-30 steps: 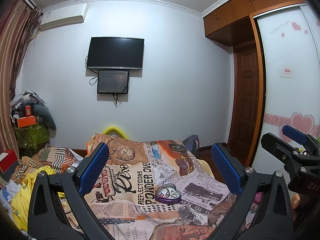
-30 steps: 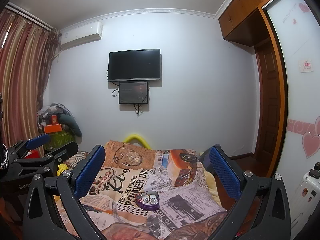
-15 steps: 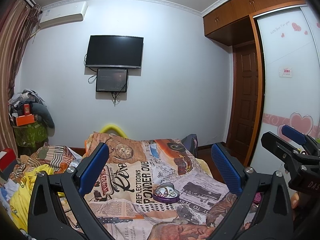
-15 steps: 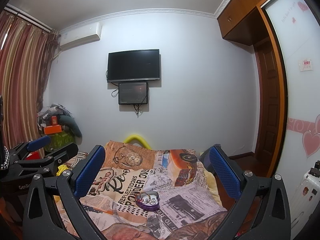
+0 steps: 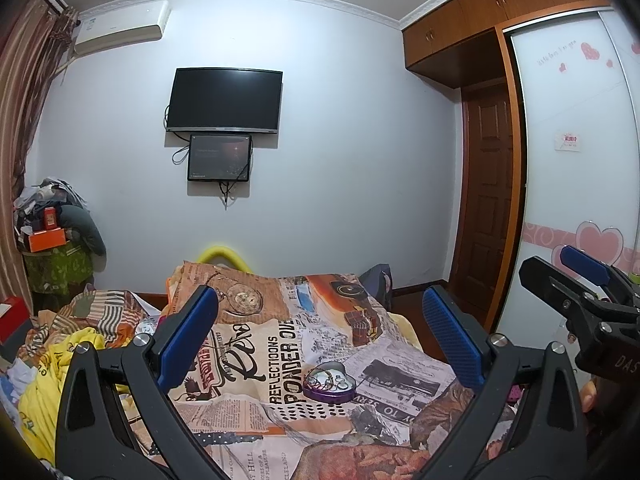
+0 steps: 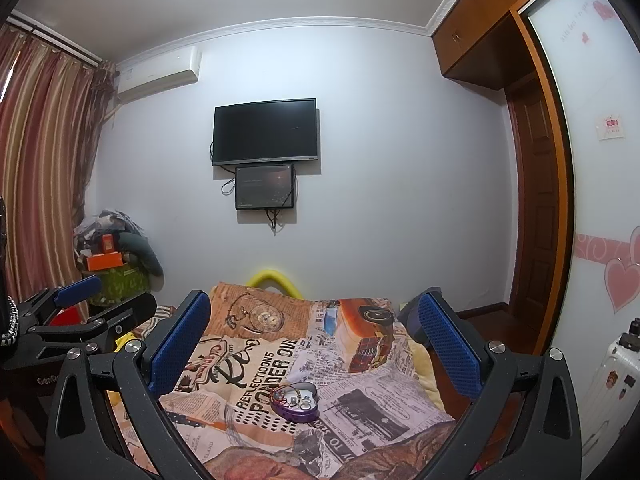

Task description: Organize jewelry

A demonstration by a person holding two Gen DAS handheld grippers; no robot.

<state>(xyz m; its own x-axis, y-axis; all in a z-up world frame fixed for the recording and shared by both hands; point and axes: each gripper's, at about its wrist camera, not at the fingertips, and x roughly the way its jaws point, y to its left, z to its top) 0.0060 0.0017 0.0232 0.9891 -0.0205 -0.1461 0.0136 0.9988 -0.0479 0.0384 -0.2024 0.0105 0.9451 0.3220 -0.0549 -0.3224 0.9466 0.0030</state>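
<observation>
A purple heart-shaped tin [image 5: 329,387] with several pieces of jewelry in it lies open on the printed bedspread [image 5: 280,344]. It also shows in the right wrist view [image 6: 295,401]. My left gripper [image 5: 320,336] is open and empty, held above the bed with the tin ahead between its blue pads [image 5: 188,336]. My right gripper [image 6: 312,340] is open and empty too, likewise above the bed short of the tin. Each gripper shows at the edge of the other's view: the right one [image 5: 580,284], the left one [image 6: 80,304].
Crumpled yellow and striped clothes [image 5: 60,352] lie on the bed's left side. A cluttered stand [image 5: 52,248] is by the curtain. A TV [image 5: 224,100] hangs on the far wall. A wooden door [image 5: 488,200] and wardrobe [image 5: 580,160] are at right. A white suitcase [image 6: 608,384] stands low right.
The left wrist view has drifted slightly right and down, so the tin sits a little more central. The right gripper has barely moved. Both stay open.
</observation>
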